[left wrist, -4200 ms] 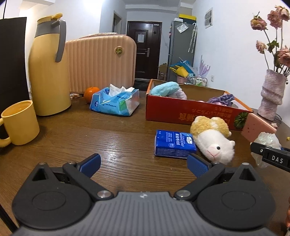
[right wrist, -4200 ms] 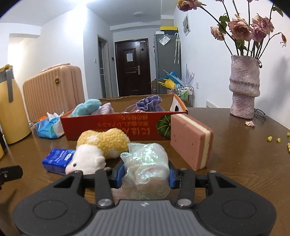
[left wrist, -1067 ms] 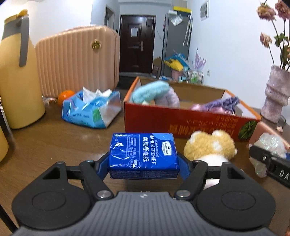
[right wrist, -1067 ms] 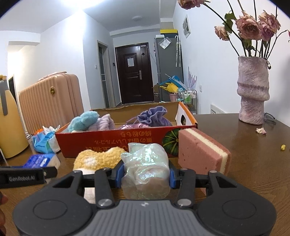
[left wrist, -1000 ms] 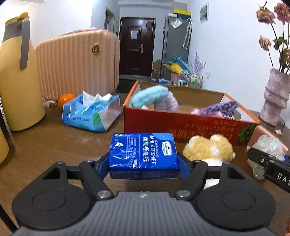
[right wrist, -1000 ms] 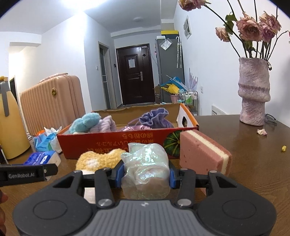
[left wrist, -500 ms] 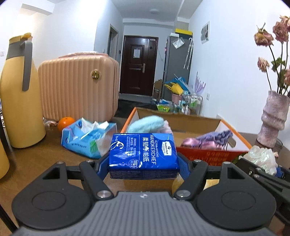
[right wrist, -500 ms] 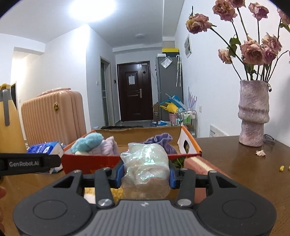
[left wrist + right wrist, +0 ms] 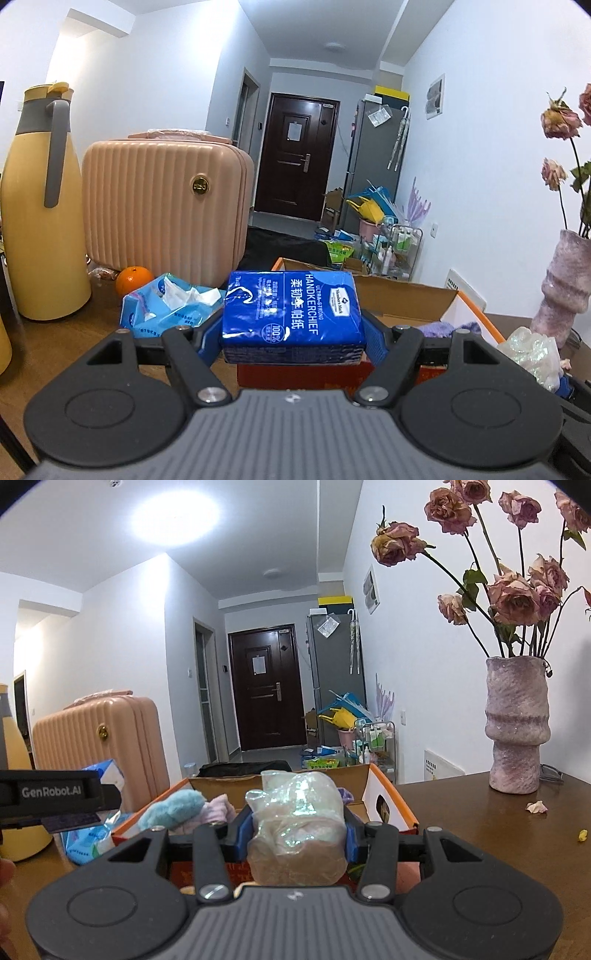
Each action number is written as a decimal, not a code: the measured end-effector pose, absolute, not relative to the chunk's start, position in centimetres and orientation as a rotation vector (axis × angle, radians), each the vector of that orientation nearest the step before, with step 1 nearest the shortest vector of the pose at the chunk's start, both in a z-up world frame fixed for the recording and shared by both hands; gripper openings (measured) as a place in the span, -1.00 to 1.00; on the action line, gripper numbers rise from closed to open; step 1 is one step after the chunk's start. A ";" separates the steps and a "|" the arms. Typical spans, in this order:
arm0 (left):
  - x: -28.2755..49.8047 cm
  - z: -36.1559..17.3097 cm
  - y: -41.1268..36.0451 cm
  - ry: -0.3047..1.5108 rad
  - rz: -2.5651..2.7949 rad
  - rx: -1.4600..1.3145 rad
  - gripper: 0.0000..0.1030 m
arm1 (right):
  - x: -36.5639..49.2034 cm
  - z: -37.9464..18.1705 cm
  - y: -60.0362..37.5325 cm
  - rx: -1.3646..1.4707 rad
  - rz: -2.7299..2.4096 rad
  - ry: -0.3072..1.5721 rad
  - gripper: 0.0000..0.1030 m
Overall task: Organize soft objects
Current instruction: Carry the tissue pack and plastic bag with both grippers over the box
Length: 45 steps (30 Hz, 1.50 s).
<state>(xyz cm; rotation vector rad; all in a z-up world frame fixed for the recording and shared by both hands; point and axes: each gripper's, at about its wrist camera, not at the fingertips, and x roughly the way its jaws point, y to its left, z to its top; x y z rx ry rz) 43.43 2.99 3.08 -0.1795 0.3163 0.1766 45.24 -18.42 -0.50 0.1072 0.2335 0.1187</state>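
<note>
Tissue pack point(image 9: 291, 314) clamped in left hand-held gripper point(image 9: 293, 334) — above box point(image 9: 406, 291).

On the surface point(image 9: 498, 834), the cardboard box point(image 9: 391, 805) stands in the middle, with soft things inside it. Left of the box lies the open tissue pack point(image 9: 170, 306), and behind the pack are the orange point(image 9: 133, 280) and the suitcase point(image 9: 162, 206). The thermos jug point(image 9: 38, 199) stands at the far left. The vase point(image 9: 517, 731) stands well to the right of the box.
</note>
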 end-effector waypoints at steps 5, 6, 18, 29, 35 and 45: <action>44.6 3.2 2.8 0.306 0.187 -0.179 0.45 | 46.5 -0.4 -18.2 0.120 0.110 0.228 -0.12; 44.7 3.2 2.8 0.303 0.188 -0.178 0.45 | 46.8 -0.3 -18.1 0.121 0.108 0.227 -0.12; 47.7 2.9 2.6 0.307 0.196 -0.170 0.45 | 49.9 -0.5 -17.2 0.117 0.098 0.220 -0.12; 51.0 2.7 2.8 0.302 0.203 -0.163 0.45 | 51.6 -0.6 -17.1 0.117 0.089 0.221 -0.12; 52.6 2.8 3.0 0.293 0.205 -0.155 0.45 | 53.6 -0.7 -17.0 0.119 0.079 0.229 -0.12; 55.0 2.5 3.3 0.288 0.221 -0.134 0.45 | 56.1 -1.0 -16.6 0.119 0.068 0.242 -0.12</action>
